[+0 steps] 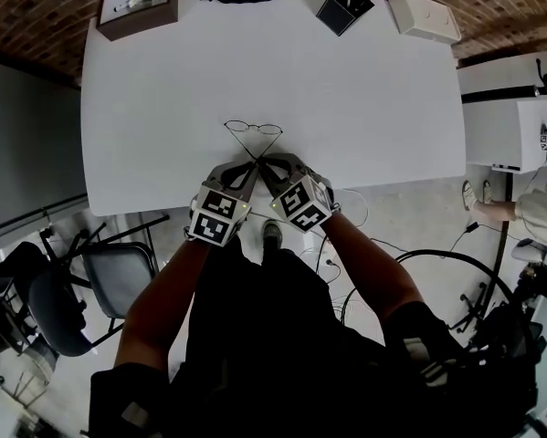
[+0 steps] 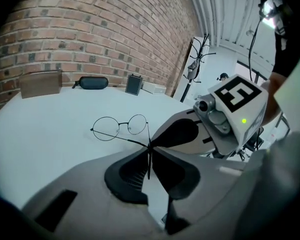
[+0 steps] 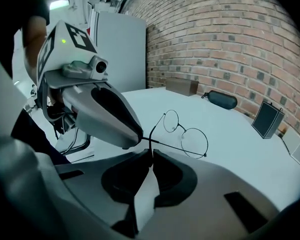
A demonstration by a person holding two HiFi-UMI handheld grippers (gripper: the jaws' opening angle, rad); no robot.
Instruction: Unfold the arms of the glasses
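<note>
Clamping glasses point(image 2: 107, 129) arms — left gripper point(image 2: 149, 156), right gripper point(image 3: 151, 154) — tips hidden.

Left hand-held gripper point(image 2: 148, 149) clamped, right hand-held gripper point(image 3: 151, 153) clamped

No word, number or brand name can be read anywhere. The only signs are black-and-white square markers, on the left cube point(image 1: 220, 215) of the left gripper point(image 1: 251, 164) and on the right cube point(image 1: 302, 203) of the right gripper point(image 1: 260, 164); these are block patterns, not letters. A label point(image 1: 544, 140) on the white cabinet point(image 1: 506, 135) is too small to read.
</note>
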